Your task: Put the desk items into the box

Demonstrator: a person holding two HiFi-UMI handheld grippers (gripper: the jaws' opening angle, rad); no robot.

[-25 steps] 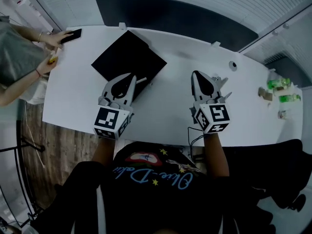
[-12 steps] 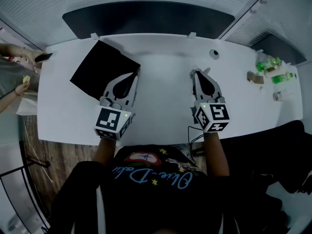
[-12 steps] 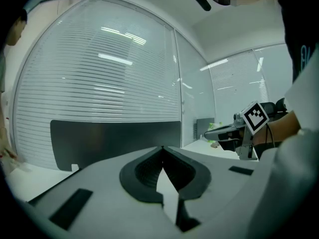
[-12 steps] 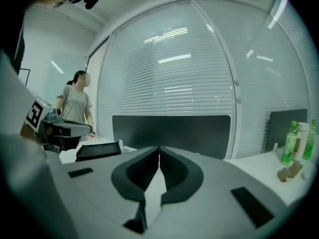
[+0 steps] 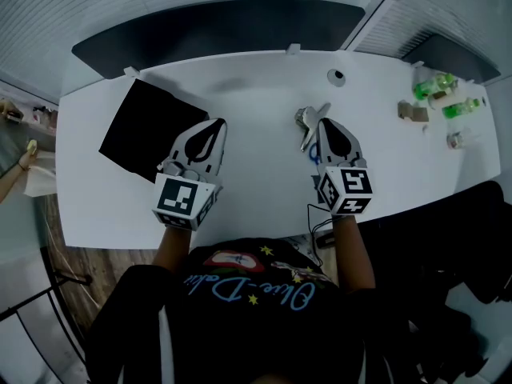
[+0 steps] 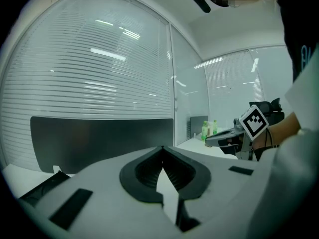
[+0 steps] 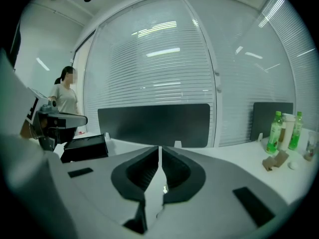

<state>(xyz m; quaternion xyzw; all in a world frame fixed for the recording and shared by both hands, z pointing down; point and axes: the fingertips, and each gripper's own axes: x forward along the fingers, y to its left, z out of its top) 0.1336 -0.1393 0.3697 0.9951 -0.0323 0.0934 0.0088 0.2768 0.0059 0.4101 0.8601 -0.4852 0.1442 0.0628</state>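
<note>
A flat black box (image 5: 142, 130) lies on the left part of the white desk (image 5: 264, 94). My left gripper (image 5: 219, 123) hovers just right of the box, jaws shut and empty; in the left gripper view (image 6: 162, 148) its tips meet. My right gripper (image 5: 322, 122) is over the middle of the desk, shut with nothing in it (image 7: 159, 148). A metal bunch of keys (image 5: 307, 122) lies just left of its tips. In the right gripper view the box (image 7: 84, 148) sits far left, behind the left gripper (image 7: 60, 119).
Two green bottles (image 5: 436, 86), a brown item (image 5: 411, 112) and a small object (image 5: 456, 140) stand at the desk's far right. A dark screen (image 5: 216, 26) runs along the back edge. A round grommet (image 5: 336, 76) is near the back. A person (image 7: 65, 96) stands far left.
Both grippers have moved rightwards across the desk, away from the black box. The keys have come into sight beside the right gripper. The person at the left has nearly left the head view.
</note>
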